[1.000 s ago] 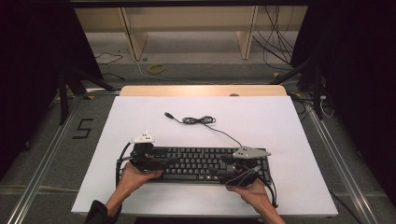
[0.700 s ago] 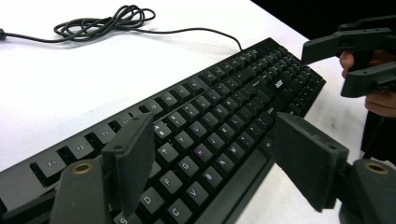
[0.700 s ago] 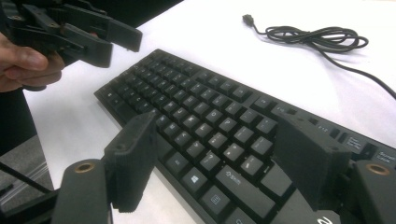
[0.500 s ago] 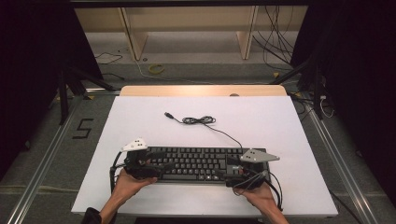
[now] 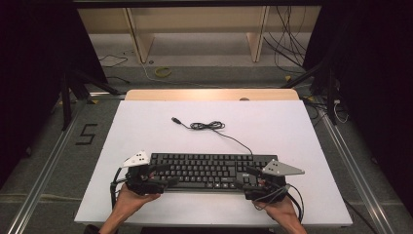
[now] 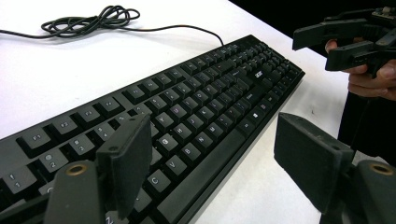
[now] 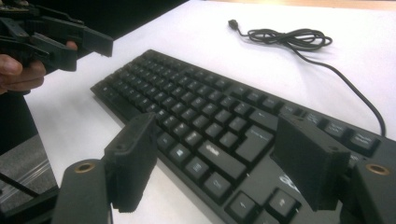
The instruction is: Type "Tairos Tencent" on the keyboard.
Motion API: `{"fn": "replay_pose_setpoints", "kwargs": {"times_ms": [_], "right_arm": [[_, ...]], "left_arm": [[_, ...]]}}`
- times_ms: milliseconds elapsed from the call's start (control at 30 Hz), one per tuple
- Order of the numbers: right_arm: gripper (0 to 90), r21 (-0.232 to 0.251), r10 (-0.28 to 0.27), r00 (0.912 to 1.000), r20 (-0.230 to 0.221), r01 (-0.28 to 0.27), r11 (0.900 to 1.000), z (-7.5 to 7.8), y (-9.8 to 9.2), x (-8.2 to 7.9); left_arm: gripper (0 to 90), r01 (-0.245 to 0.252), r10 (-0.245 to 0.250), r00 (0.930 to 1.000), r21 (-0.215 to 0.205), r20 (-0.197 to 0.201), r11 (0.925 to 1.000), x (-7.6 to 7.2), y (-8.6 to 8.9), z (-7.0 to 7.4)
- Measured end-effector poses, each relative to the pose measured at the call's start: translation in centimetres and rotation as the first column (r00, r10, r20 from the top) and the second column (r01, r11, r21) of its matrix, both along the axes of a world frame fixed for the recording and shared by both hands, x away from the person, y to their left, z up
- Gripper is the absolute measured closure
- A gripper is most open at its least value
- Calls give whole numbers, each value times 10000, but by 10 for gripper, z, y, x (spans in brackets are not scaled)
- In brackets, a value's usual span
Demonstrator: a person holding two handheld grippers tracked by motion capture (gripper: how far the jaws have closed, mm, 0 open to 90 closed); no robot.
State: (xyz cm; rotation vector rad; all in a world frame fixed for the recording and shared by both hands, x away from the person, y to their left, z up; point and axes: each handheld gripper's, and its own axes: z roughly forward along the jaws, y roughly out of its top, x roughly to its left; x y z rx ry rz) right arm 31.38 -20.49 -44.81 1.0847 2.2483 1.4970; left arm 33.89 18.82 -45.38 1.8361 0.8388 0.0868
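Observation:
A black keyboard point(image 5: 204, 168) lies flat near the front edge of the white table point(image 5: 292, 131). Its cable runs back to a loose coil point(image 5: 207, 126) that ends in a USB plug point(image 5: 174, 119). My left gripper point(image 5: 168, 175) is at the keyboard's left end and stands open. In the left gripper view point(image 6: 219, 163) one jaw is over the keys and the other over the bare table in front. My right gripper point(image 5: 245, 178) is open at the right end, and in its own view point(image 7: 222, 158) the jaws straddle the keyboard's point(image 7: 201, 116) near corner. Neither holds anything.
A pale wooden strip point(image 5: 212, 94) borders the table's far edge. Beyond it are wooden shelf legs point(image 5: 139, 41) and loose cables point(image 5: 287, 44) on the floor. A "5" mark point(image 5: 86, 134) is on the floor at the left. Metal rails run along both sides.
Both grippers have drawn outward and back toward the person, the left one leftward and the right one rightward. The keyboard and its cable have stayed in place.

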Motion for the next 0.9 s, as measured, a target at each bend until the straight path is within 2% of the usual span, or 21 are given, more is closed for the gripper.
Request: {"fn": "replay_pose_setpoints", "kwargs": {"times_ms": [600, 900], "right_arm": [[305, -29, -324, 9994, 145, 325, 9995, -6, -22, -15], [299, 23, -473, 9987, 168, 473, 9989, -7, -28, -18]], "left_arm": [[264, -66, 67, 9999, -142, 79, 9999, -14, 8, -3], [257, -42, 42, 10000, 24, 12, 10000, -16, 8, -7]]}}
